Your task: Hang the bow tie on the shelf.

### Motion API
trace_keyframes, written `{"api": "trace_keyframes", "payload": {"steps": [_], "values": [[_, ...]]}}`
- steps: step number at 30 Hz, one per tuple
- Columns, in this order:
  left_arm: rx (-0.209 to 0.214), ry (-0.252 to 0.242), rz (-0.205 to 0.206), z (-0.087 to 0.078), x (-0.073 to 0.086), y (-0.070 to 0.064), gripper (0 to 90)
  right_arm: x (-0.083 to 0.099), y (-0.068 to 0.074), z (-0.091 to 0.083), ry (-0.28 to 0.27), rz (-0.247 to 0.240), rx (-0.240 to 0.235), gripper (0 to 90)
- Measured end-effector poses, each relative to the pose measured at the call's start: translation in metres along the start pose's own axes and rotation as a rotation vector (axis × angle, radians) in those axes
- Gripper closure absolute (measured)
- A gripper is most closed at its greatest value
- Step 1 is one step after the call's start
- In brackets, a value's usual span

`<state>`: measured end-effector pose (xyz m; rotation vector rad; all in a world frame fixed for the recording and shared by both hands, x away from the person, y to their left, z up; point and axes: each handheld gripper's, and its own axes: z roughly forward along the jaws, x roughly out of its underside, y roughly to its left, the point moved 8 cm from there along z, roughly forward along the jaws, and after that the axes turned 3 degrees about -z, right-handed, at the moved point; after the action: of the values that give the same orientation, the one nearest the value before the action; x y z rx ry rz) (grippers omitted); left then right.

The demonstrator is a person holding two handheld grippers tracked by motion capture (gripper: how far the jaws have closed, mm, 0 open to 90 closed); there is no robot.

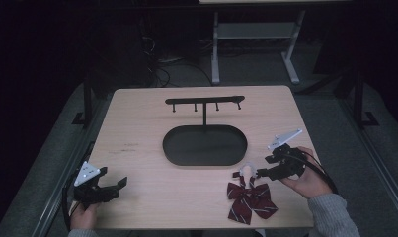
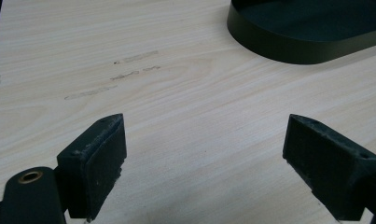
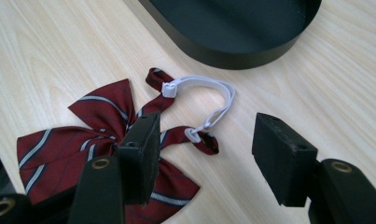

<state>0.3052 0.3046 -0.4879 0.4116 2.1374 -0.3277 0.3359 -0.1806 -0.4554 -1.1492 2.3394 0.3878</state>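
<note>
Starting at the left: my left gripper point(image 1: 118, 184) sits low at the near left corner of the desk point(image 1: 137, 123), jaws spread wide with nothing between them. In the left gripper view I'm looking along those jaws at bare wood with a few faint scuffs point(image 2: 112, 77), and the dark wall of the tray point(image 2: 288, 46) curves in at the top right, well apart from me. That hand is idle as far as I can judge.

Moving to the middle: the black oval tray point(image 1: 205, 159) lies flat and looks empty, and behind it stands the hanger rack point(image 1: 205, 101), a post with a crossbar and four small pegs, all bare. So nothing hangs there yet.

Over to the right: the dark red striped bow tie point(image 1: 251, 198) lies flat on the desk just in front of the tray's near right end, its white elastic loop point(image 1: 247, 169) curling toward the tray. My right gripper point(image 1: 260, 172) is right at that loop. In the right gripper view the jaws stand wide, straddling the strap point(image 3: 218, 100) and the small white clip point(image 3: 193, 135), nothing pinched yet.

My read: this is the very beginning. The reach is made, but the grasp, the lift and the placing on the rack or in the tray are all left.
</note>
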Motion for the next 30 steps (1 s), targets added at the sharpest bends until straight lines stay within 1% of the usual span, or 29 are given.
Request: {"api": "trace_keyframes", "payload": {"steps": [4, 7, 9, 14, 17, 19, 21, 22, 24, 27, 28, 29, 30], "values": [[-0.003, 0.0, 0.006, -0.001, 0.0, 0.0, 13.0, -0.006, -0.001, 0.003, 0.011, -0.006, -0.004, 42.4], [-0.009, -0.007, 0.0, -0.002, -0.001, 0.001, 13.0, -0.012, -0.002, 0.01, 0.03, -0.014, 0.002, 43.4], [-0.01, -0.008, 0.0, -0.002, -0.001, 0.002, 13.0, -0.013, -0.002, 0.012, 0.037, -0.017, -0.003, 43.7], [-0.008, -0.008, 0.001, -0.002, -0.001, 0.001, 13.0, -0.02, -0.004, 0.023, 0.059, -0.018, -0.012, 45.7], [-0.007, -0.01, 0.001, -0.002, -0.002, 0.002, 13.0, -0.021, -0.005, 0.027, 0.069, -0.021, -0.014, 46.0], [-0.007, -0.014, -0.001, -0.002, -0.002, 0.002, 13.0, -0.022, -0.008, 0.034, 0.084, -0.015, -0.014, 46.6], [-0.006, -0.005, 0.002, -0.002, -0.001, 0.001, 13.0, -0.022, -0.009, 0.036, 0.094, -0.007, -0.013, 47.7], [-0.004, -0.005, 0.005, -0.002, -0.001, 0.001, 13.0, -0.021, -0.01, 0.041, 0.11, -0.007, -0.006, 48.9], [-0.004, -0.005, 0.005, -0.002, -0.001, 0.0, 13.0, -0.02, -0.012, 0.046, 0.123, -0.006, -0.006, 49.9], [-0.004, -0.005, 0.005, -0.002, -0.001, 0.001, 13.0, -0.019, -0.012, 0.049, 0.13, 0.001, -0.003, 51.5], [-0.005, -0.012, 0.0, -0.002, -0.002, 0.001, 12.9, -0.017, -0.014, 0.052, 0.144, 0.01, 0.006, 52.2], [-0.006, -0.01, 0.0, -0.002, -0.002, 0.002, 13.0, -0.016, -0.015, 0.054, 0.152, 0.006, 0.013, 52.9], [-0.005, -0.011, 0.0, -0.002, -0.002, 0.002, 13.0, -0.016, -0.015, 0.055, 0.156, 0.011, 0.013, 53.4]]}}
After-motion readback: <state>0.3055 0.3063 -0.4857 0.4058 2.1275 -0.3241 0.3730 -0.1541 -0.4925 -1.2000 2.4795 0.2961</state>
